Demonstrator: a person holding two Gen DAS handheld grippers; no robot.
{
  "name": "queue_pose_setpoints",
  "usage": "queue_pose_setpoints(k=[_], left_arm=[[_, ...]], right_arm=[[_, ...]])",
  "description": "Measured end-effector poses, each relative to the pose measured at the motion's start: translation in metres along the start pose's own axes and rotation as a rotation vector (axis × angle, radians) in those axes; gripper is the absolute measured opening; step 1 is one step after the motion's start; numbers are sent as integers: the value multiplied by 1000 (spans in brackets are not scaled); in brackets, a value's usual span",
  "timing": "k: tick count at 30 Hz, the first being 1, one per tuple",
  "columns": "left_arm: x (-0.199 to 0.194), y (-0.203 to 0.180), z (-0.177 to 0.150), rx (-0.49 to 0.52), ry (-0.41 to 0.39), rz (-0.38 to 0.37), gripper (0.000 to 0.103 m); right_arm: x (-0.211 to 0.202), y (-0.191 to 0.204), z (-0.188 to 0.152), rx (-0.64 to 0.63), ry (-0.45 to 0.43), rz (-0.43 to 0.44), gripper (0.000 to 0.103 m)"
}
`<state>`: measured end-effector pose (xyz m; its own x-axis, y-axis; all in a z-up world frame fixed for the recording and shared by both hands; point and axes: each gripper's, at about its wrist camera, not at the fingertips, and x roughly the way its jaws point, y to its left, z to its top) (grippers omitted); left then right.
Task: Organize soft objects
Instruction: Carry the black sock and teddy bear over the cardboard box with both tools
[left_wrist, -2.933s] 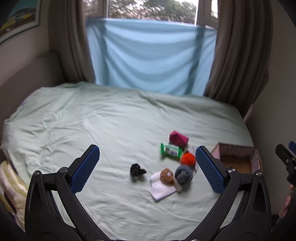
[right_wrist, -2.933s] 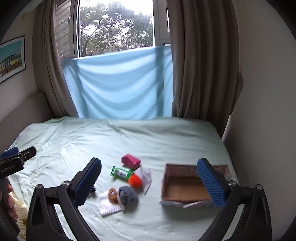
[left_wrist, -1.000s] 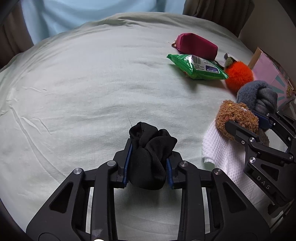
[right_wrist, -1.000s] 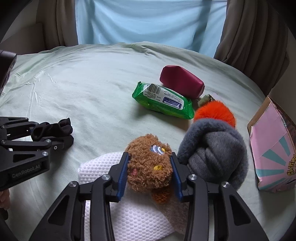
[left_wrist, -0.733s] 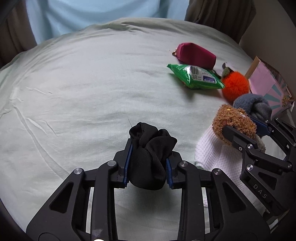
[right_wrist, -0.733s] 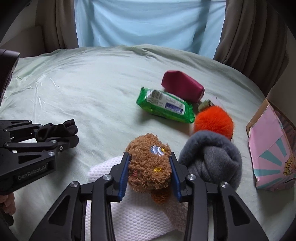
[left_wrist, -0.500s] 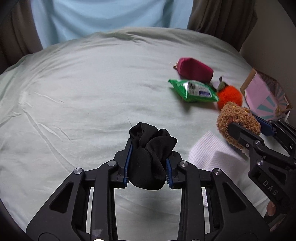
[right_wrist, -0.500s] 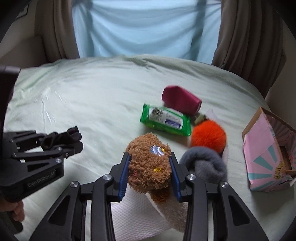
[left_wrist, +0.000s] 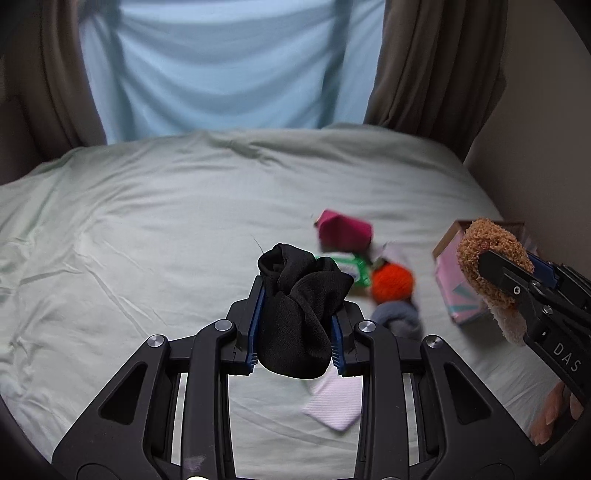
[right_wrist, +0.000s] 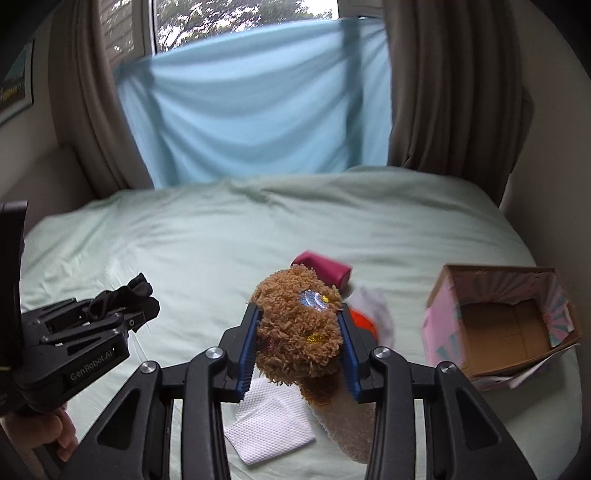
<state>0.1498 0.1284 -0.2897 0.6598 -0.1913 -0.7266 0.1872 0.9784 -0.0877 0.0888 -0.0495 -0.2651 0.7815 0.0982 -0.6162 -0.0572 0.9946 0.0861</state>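
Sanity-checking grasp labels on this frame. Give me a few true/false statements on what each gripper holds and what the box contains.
1. The left gripper is shut on the black sock. True.
2. The right gripper is open and empty. False: it is shut on the brown plush toy.
3. The pink cardboard box shows nothing inside it. True.
4. The white cloth is in the box. False: it lies on the bed sheet.
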Motion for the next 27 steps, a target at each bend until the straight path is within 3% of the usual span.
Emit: queue_pose_setpoints(k=[5,12,18,27], left_arm=[[-31,-62,28,-16,-32,-8,26],[-42,-171,59,-6,-73,-38,26],[-23,-261,73,6,-69,-77,26],[50,-359,76,50,61,-127,26]], right_arm=[[-42,-53,30,42,-13,16,36],[-76,-150,59,55,-9,-8,36],[-78,-237,67,48,30,-27,36],[-34,-333,65,62,167,-26,36]])
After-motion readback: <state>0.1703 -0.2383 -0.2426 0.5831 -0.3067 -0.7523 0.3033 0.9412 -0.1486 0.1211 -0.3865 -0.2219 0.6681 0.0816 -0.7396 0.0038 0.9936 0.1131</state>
